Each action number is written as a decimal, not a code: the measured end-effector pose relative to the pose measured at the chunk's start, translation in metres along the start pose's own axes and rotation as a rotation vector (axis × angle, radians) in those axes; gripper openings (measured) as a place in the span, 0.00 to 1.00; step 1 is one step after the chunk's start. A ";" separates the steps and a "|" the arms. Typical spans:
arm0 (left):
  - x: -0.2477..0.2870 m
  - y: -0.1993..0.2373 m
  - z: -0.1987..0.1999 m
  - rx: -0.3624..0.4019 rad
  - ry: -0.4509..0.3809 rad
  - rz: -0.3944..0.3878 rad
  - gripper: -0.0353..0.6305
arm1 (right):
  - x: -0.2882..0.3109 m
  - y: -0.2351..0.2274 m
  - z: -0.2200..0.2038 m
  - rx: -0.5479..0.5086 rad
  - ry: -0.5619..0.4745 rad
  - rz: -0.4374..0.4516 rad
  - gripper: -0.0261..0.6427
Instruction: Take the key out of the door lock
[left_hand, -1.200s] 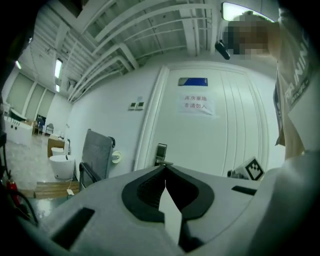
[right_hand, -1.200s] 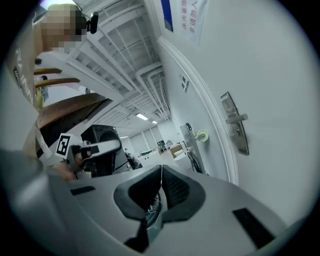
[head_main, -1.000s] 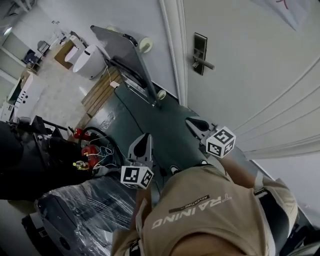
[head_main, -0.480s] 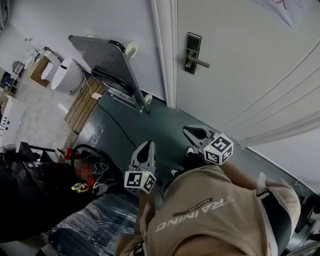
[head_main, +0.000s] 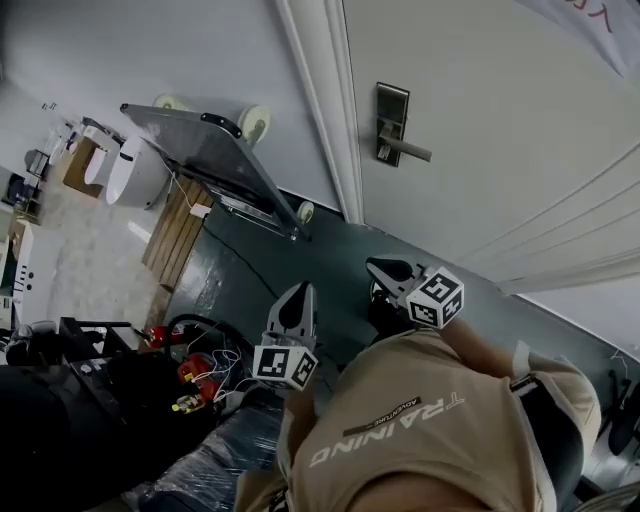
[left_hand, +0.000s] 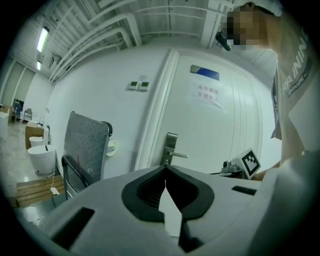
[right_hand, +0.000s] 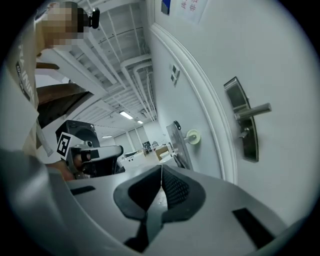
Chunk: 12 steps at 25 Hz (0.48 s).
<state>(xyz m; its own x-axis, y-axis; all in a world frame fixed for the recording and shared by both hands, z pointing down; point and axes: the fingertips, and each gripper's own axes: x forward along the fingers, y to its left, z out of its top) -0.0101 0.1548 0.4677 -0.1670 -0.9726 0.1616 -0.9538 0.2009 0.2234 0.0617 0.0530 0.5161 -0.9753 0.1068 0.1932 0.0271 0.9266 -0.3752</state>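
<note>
A metal lock plate (head_main: 391, 122) with a lever handle (head_main: 412, 151) sits on the white door (head_main: 500, 120). In the right gripper view a small key (right_hand: 243, 133) sticks out of the lock plate (right_hand: 243, 120) just under the lever. The left gripper view shows the lock plate (left_hand: 170, 147) straight ahead, beyond the jaw tips. My left gripper (head_main: 304, 288) is shut with nothing in it, well short of the door. My right gripper (head_main: 379, 265) is shut and empty too, below the lock and apart from it.
A folded platform trolley (head_main: 215, 150) leans on the wall left of the door frame (head_main: 325, 110). Beyond it stand a white round unit (head_main: 135, 170) and a wooden pallet (head_main: 175, 235). Cables and red items (head_main: 195, 370) lie by a plastic-wrapped bundle (head_main: 200, 470) at lower left.
Both grippers have moved towards the door and sunk a little, and the lock now looks nearer. Both pairs of jaws stay shut.
</note>
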 end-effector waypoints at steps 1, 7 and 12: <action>0.009 0.010 0.004 -0.005 0.007 0.016 0.07 | 0.013 -0.008 0.010 -0.012 -0.010 0.012 0.06; 0.084 0.044 0.028 0.003 0.046 0.026 0.07 | 0.069 -0.060 0.048 -0.002 -0.031 0.039 0.06; 0.138 0.054 0.031 0.008 0.080 -0.011 0.07 | 0.091 -0.091 0.051 -0.044 0.026 0.066 0.06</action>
<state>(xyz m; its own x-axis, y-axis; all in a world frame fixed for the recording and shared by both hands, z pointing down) -0.0924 0.0276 0.4725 -0.1366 -0.9621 0.2358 -0.9575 0.1893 0.2177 -0.0405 -0.0398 0.5220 -0.9651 0.1768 0.1932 0.1011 0.9321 -0.3478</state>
